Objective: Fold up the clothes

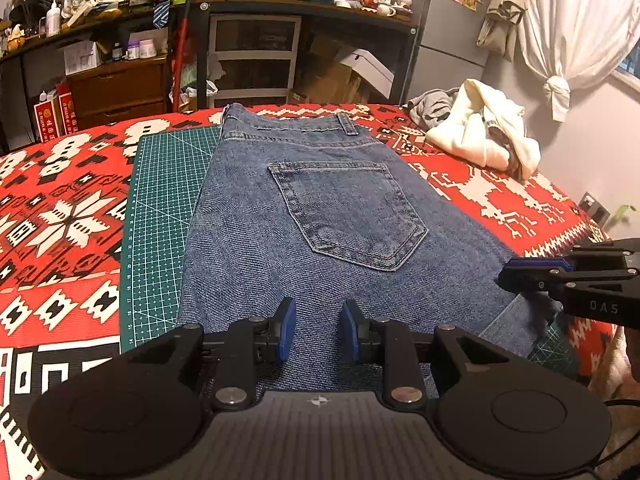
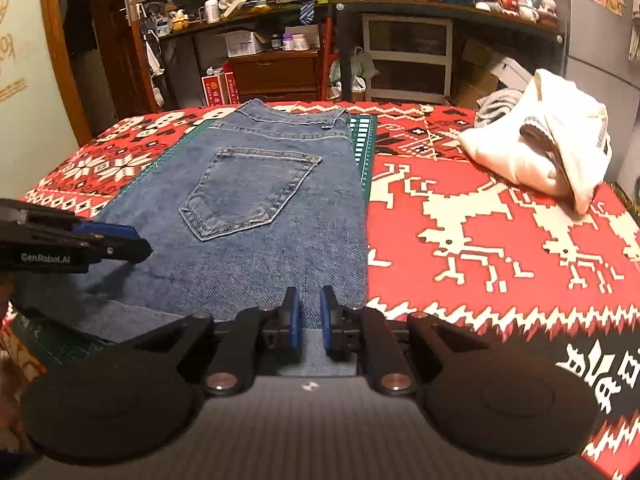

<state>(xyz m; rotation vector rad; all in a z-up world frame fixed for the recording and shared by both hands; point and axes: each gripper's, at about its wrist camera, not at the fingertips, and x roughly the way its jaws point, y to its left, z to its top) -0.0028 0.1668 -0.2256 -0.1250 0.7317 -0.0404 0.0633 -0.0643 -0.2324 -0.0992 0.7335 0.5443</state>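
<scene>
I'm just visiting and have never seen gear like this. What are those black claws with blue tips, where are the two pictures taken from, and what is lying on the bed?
No robot here: a person holds a two-finger gripper in each hand, each carrying a wide-angle camera that looks along its fingers. One picture comes from the left gripper, the other from the right gripper; each also shows the other gripper at its edge. Both are open, holding nothing, hovering at the near end of the jeans. These lie flat, back pocket up, on a green cutting mat over a red patterned blanket. A cream garment lies crumpled farther back, waiting.
</scene>
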